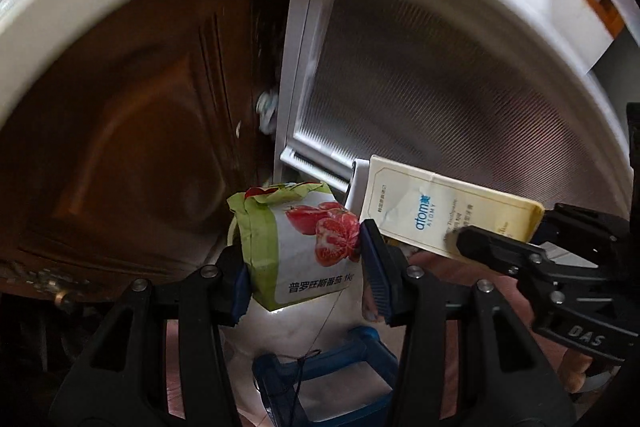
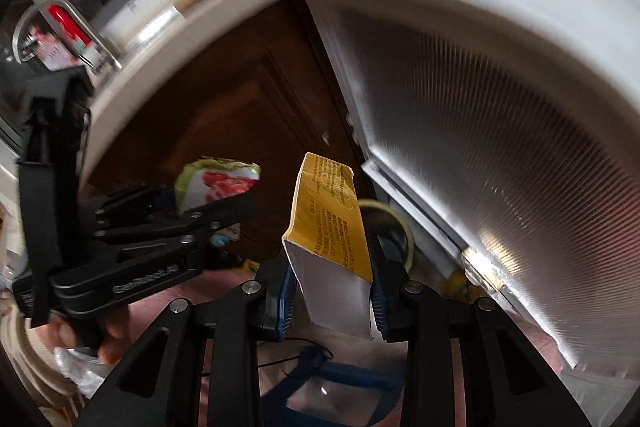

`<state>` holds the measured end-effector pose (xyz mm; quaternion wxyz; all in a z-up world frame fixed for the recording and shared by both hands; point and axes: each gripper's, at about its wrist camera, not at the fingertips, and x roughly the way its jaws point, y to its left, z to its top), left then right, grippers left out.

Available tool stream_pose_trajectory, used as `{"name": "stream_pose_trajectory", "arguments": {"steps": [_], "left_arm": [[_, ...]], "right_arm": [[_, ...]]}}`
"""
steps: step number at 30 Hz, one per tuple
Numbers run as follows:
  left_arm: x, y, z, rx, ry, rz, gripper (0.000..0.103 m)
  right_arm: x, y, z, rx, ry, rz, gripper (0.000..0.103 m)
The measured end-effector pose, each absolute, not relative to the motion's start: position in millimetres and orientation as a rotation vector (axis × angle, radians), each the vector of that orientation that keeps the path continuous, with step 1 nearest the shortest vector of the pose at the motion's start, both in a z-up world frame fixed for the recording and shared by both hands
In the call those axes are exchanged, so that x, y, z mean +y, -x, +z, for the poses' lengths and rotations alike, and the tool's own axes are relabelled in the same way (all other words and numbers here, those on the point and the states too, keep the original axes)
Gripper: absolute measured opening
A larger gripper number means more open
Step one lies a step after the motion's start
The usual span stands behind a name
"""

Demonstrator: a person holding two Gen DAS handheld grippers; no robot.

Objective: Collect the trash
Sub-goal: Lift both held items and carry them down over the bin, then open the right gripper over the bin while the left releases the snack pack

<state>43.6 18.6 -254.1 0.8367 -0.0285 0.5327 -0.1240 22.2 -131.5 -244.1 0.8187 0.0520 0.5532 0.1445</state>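
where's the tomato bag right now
The tomato bag is clamped in the left claw, held up in front of the dark wooden door, left of the yellow box in the right claw.

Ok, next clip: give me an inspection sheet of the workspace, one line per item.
Surface: pinkish floor; white countertop edge above.
Job's things: tomato bag in left gripper; yellow carton in right gripper; both off the floor.
Clutter: blue bag below; round bin by the door.
Grippers: both shut on their items.
Cables: thin black cord on the blue bag.
Surroundings: brown cabinet, ribbed glass door.
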Motion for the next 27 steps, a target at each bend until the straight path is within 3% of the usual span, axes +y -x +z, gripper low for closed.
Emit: {"name": "stream_pose_trajectory", "arguments": {"steps": [14,27], "left_arm": [[27.7,-82.3,-380.1,1.310,0.074,-0.215,0.045],[31.9,-102.3,-422.6,1.384,0.143,-0.254,0.046]], "right_arm": [[-117.5,-88.8,-410.4,1.464,-0.124,0.270,0.032],[-109.5,-131.7,-464.4,1.536,-0.157,0.208,0.041]]}}
